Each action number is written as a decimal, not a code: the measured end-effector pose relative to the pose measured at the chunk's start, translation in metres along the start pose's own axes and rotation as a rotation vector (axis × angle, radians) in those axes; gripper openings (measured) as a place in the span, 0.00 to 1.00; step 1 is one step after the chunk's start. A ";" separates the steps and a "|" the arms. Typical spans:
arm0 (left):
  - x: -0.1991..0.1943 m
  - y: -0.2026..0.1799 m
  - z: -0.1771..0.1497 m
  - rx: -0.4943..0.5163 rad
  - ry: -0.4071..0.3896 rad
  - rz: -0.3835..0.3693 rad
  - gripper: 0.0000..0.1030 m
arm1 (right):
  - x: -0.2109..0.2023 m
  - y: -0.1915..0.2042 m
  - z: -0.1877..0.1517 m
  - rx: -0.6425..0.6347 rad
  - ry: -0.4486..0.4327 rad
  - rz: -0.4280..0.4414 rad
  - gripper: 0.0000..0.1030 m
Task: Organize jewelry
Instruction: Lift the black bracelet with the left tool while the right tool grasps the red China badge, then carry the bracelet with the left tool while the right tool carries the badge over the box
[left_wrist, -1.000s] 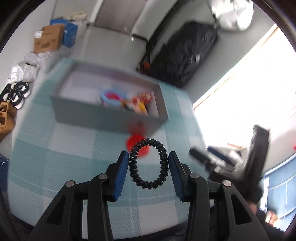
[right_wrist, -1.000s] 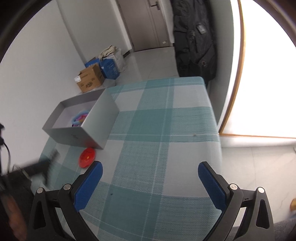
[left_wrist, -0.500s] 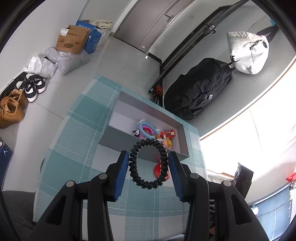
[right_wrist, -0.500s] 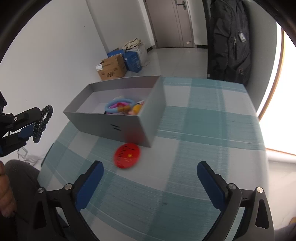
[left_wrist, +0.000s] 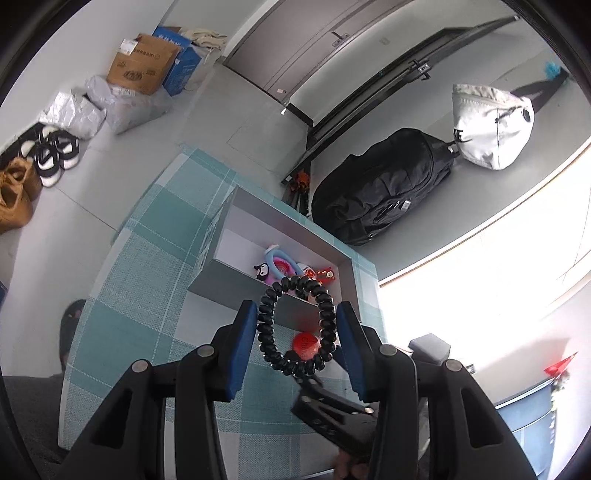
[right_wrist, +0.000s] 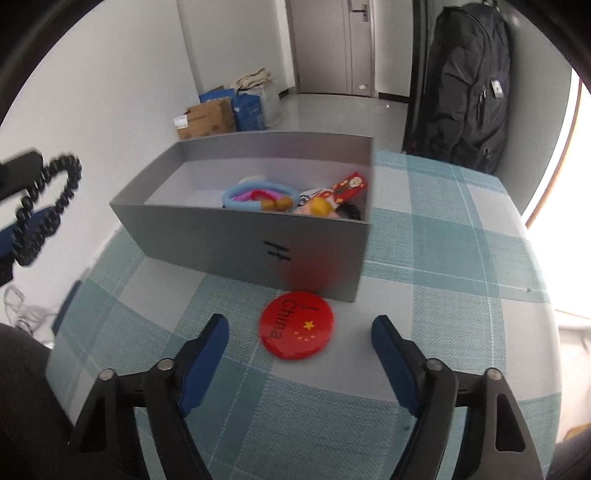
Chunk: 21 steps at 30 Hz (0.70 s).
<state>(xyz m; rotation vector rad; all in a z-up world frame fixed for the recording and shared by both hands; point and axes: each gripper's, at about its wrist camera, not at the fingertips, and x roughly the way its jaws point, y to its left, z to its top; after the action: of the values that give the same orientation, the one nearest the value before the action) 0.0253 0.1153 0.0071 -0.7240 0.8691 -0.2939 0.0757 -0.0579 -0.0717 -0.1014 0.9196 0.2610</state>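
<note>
Checked tablecloth (right_wrist: 443, 258); glossy round red badge (right_wrist: 296, 325)

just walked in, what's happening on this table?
A person with two handheld grippers is sorting trinkets into an open grey box. The left gripper holds a black coiled bracelet in the air near the box. The right gripper, jaws just closing but not touching, straddles a round red badge lying on the teal checked tablecloth beside the box.

Black coil bracelet (right_wrist: 44, 206) blurred at left edge, red badge (left_wrist: 305, 343) half hidden behind it, box (right_wrist: 240, 240) trinkets indistinct
</note>
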 end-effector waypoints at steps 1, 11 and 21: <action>0.000 0.003 0.001 -0.017 0.005 -0.011 0.37 | 0.000 0.004 0.000 -0.017 0.000 -0.021 0.71; -0.001 0.012 0.004 -0.057 0.026 -0.050 0.37 | -0.001 0.012 0.001 -0.006 -0.003 -0.040 0.41; -0.001 0.012 0.002 -0.047 0.031 -0.034 0.38 | -0.006 0.009 0.000 0.011 -0.004 -0.006 0.41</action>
<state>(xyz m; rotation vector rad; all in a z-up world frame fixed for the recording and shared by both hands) 0.0258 0.1261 0.0004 -0.7805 0.8959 -0.3166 0.0697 -0.0501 -0.0670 -0.0938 0.9168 0.2502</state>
